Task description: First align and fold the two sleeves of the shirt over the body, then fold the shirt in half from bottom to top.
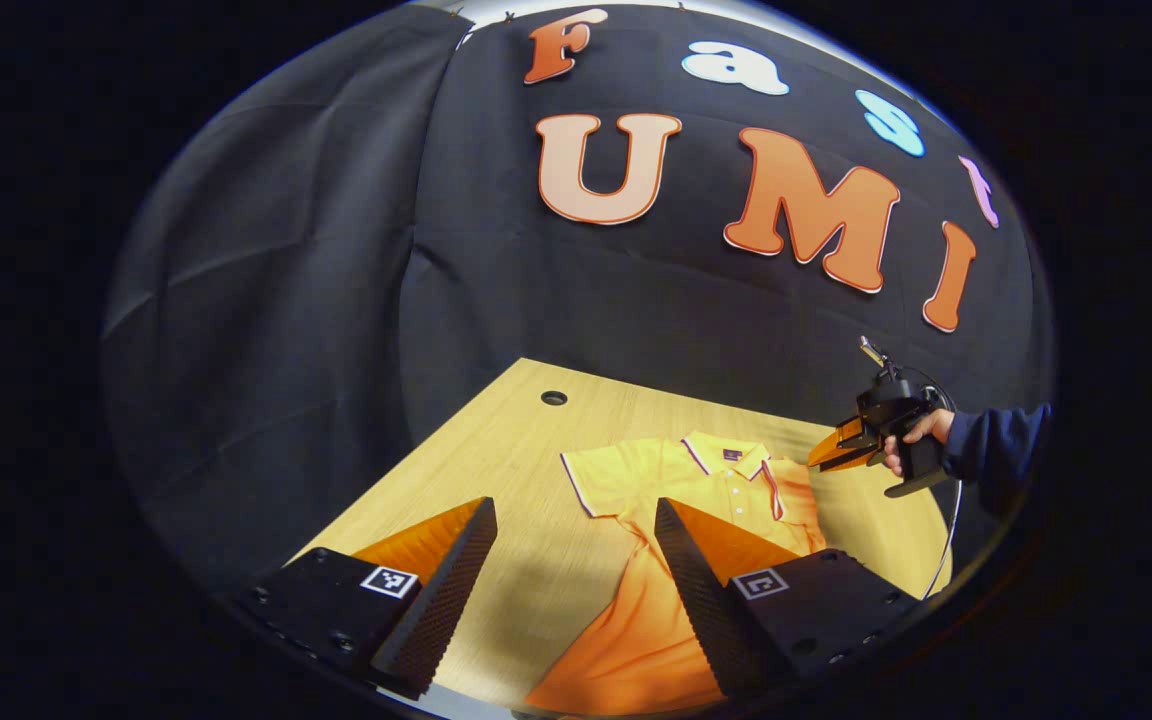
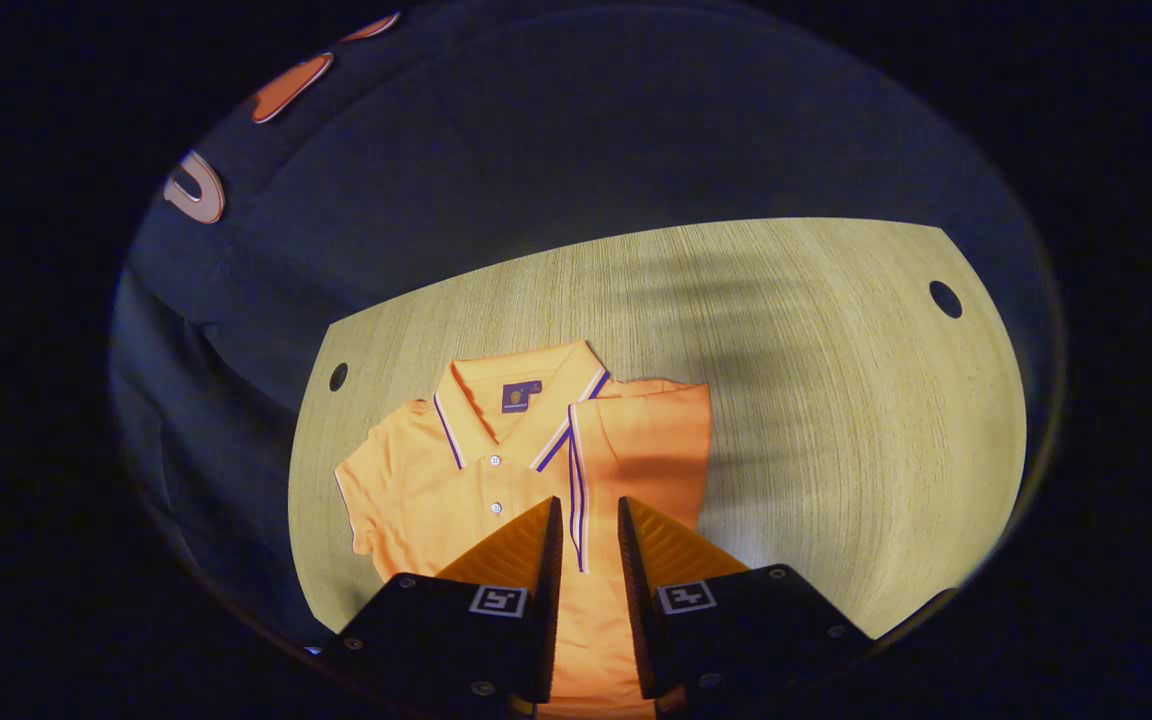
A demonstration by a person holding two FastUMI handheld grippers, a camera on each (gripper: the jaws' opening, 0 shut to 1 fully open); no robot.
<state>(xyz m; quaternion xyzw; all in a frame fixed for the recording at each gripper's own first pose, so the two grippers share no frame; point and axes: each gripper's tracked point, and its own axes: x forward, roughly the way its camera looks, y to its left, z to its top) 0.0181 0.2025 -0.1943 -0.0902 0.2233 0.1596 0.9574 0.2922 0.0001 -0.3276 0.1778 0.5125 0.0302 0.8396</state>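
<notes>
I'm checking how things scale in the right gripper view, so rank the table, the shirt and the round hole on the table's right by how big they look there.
1. Table
2. Shirt
3. Round hole

One shirt (image 2: 536, 470), one table (image 2: 836, 400) with two holes, two claws.

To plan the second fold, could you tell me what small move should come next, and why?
Probably lower the open left gripper onto the spread sleeve to pinch its edge: the other sleeve already lies folded over the shirt.
</notes>
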